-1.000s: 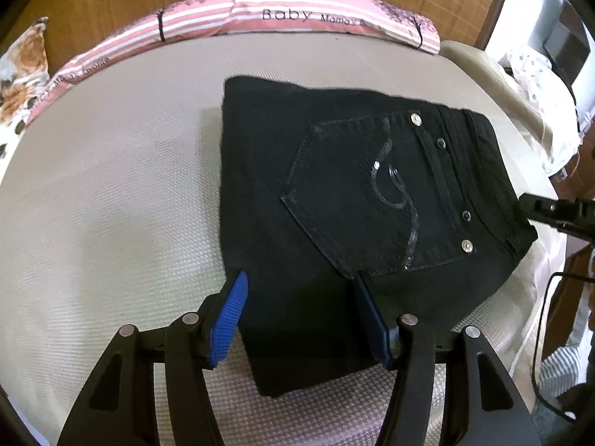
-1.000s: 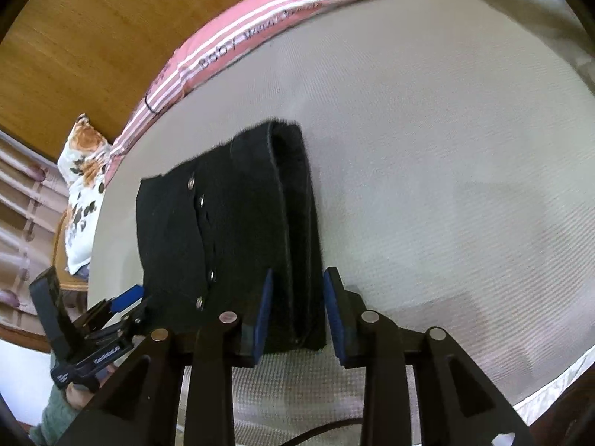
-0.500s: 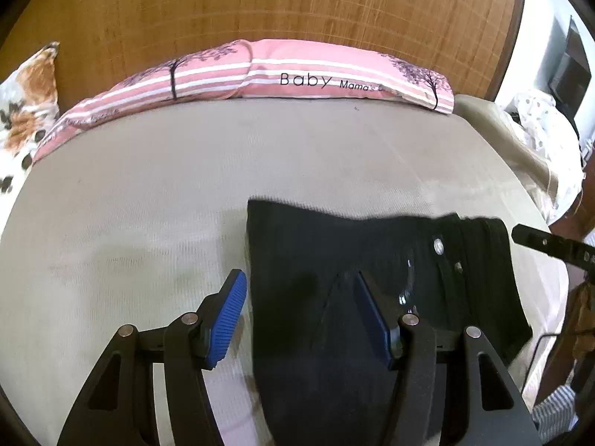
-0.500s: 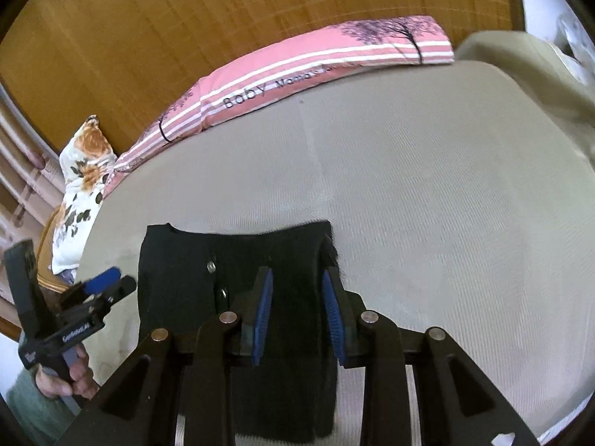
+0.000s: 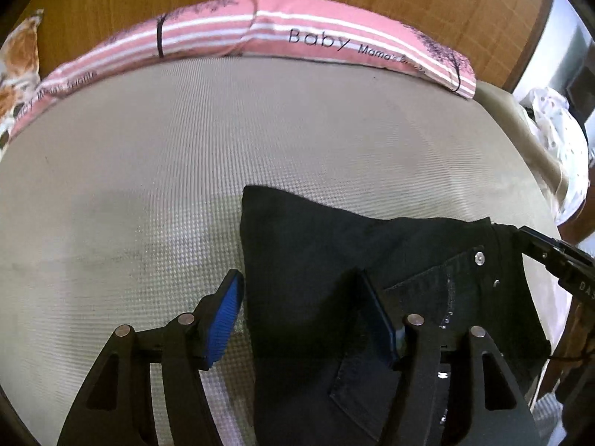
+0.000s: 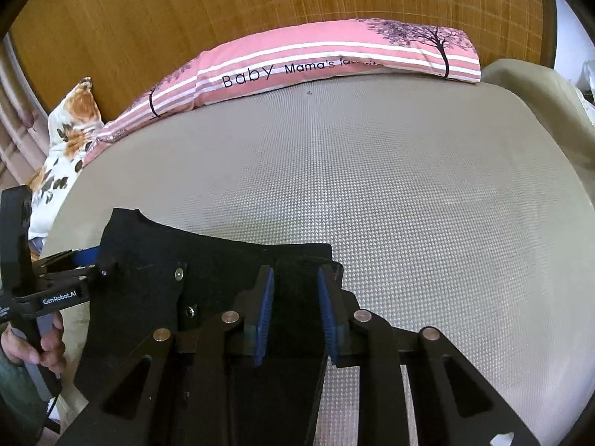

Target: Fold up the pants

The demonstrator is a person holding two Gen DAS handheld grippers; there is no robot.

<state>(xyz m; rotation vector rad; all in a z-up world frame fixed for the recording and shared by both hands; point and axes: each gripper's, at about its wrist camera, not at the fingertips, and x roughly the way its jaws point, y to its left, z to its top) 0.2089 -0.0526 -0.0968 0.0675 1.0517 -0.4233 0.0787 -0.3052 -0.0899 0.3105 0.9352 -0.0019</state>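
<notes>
The folded black pants (image 5: 334,245) lie on the beige mattress (image 5: 186,167), back pocket with studs facing up. My left gripper (image 5: 305,316) stands wide open over the pants' left edge, with one blue pad off the cloth and one above it. In the right wrist view the pants (image 6: 208,260) lie at the lower left. My right gripper (image 6: 295,316) straddles the thick folded edge with a gap between its blue pads; I cannot tell whether the pads touch the cloth. The left gripper (image 6: 70,264) shows at the far left, in a hand.
A long pink striped pillow (image 5: 282,37) lies along the wooden headboard (image 6: 260,7). A floral pillow (image 6: 70,126) sits at the far left corner. A cream blanket (image 6: 528,81) hangs at the bed's right side. The mattress edge is close on the right.
Both cameras have tilted up and drawn back, so the pants now sit low in each view. The folded pants have not changed shape. The jaw gaps look the same.
</notes>
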